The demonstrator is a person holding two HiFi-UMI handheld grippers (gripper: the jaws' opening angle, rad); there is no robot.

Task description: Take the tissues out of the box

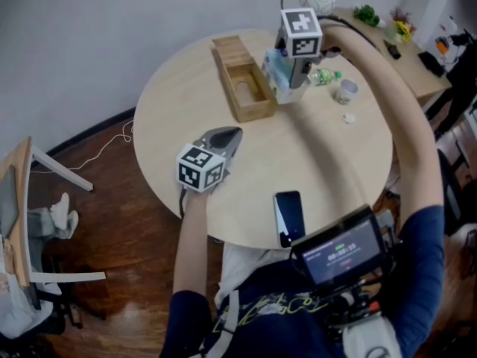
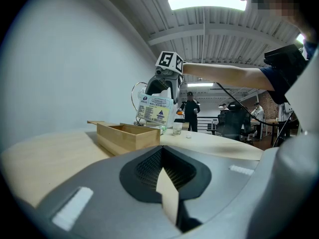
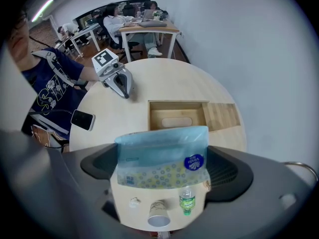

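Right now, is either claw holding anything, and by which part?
The right claw holds the tissue pack by its two ends, up above the table. The left claw is shut on nothing, resting on the table.

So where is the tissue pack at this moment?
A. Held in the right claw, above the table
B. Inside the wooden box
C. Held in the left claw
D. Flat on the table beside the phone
A: the right gripper view shows the tissue pack clamped between the jaws of the right claw, with the open wooden box empty on the table below it.
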